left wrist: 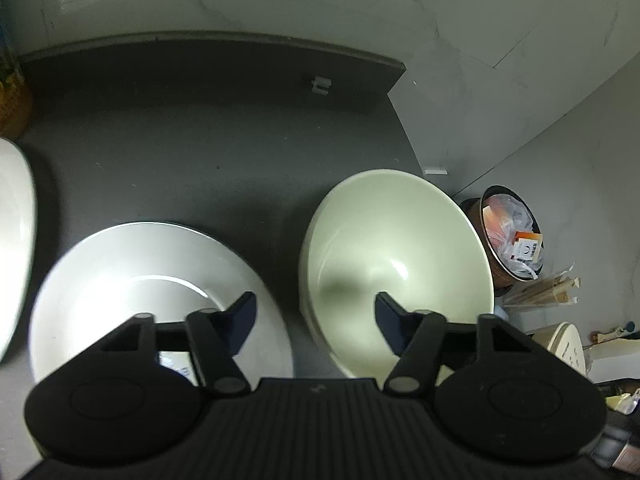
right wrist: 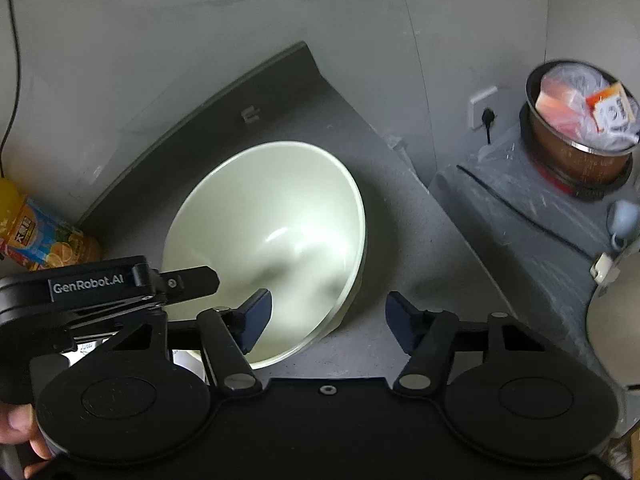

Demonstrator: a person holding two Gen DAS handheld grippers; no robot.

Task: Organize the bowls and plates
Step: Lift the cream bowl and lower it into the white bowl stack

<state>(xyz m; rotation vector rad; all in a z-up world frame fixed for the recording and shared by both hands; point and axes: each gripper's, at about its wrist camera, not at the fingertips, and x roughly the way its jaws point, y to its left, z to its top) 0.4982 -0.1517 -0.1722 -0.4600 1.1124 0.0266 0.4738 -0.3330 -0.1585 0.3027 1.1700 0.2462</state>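
Left gripper (left wrist: 316, 312) and right gripper (right wrist: 328, 312) angled steeply downward, jaws apart, nothing clamped.

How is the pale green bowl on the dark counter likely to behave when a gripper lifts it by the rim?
The pale green bowl looks glazed and glossy, so probably slippery and rigid. Its wide flaring wall suggests it may tilt if pinched at one side. Likely ceramic, so breakable.

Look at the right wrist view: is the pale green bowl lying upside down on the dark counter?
No, the pale green bowl sits upright, its hollow inside facing the camera.
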